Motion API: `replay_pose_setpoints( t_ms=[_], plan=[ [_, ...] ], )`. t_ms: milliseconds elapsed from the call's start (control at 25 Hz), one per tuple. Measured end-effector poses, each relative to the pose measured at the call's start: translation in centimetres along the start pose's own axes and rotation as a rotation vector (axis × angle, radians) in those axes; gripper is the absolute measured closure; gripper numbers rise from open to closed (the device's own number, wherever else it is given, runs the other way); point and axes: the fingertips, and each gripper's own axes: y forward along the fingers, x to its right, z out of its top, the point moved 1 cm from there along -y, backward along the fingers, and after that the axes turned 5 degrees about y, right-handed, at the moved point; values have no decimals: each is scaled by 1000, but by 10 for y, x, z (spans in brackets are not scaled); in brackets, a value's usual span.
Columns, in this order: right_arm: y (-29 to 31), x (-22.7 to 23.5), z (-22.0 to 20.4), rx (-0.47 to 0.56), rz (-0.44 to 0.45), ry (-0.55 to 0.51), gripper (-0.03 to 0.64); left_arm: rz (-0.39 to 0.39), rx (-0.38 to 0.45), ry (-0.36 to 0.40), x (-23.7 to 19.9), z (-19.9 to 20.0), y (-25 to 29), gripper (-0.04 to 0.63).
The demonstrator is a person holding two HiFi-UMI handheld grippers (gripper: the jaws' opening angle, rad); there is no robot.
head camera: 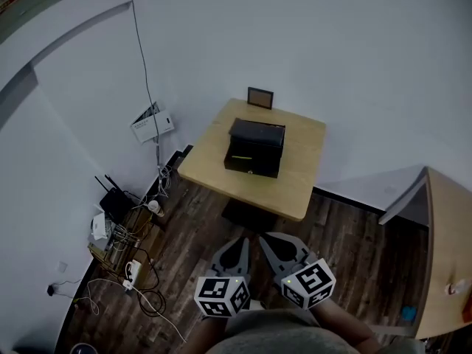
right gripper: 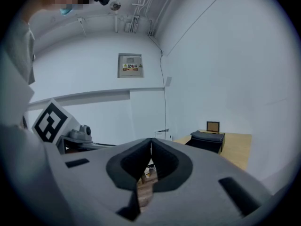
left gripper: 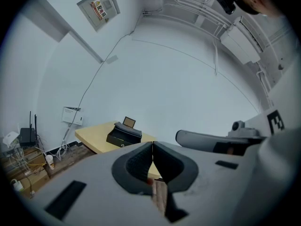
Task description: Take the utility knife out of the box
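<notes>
Both tongs were shut, their jaws pressed together with nothing between them. In the head view the left tongs [head camera: 242,243] and the right tongs [head camera: 267,239] sat side by side at the lower middle of the frame, over the dark wooden floor [head camera: 346,249].

The box [head camera: 254,147] stood well apart from them, higher up the frame near the middle of the tabletop [head camera: 299,186], with its lid raised toward the wall. A strip of floor lay between the tongs and the near edge of the tabletop.

Inside the open box a thin yellowish streak [head camera: 240,155] ran roughly left to right across the frame. That was probably the utility knife, though it was too small to be sure.

In the left gripper view the box [left gripper: 123,135] lay up and to the left of the closed left tongs [left gripper: 153,147]. In the right gripper view the box [right gripper: 207,141] lay to the right of the closed right tongs [right gripper: 151,144]. So the box sat ahead and between the two lines of aim, and neither hand looked clearly nearer.

The next move seemed to call for closing that gap first, then opening one pair of jaws across the streak's short side.
</notes>
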Motion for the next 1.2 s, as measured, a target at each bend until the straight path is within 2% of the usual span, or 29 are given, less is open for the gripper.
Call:
replay_pose_setpoints(
  t_ms=[400,920,1200],
  plan=[
    [71,17,8,26,-39,34,615,-28,-11,8,-64,19,38,592],
    [116,41,8,6,-61,78,615,-3,-37,-21,-109,26,68,592],
    [140,75,14,0,-68,63,615,7,-46,-23,-126,29,102,592]
  ],
)
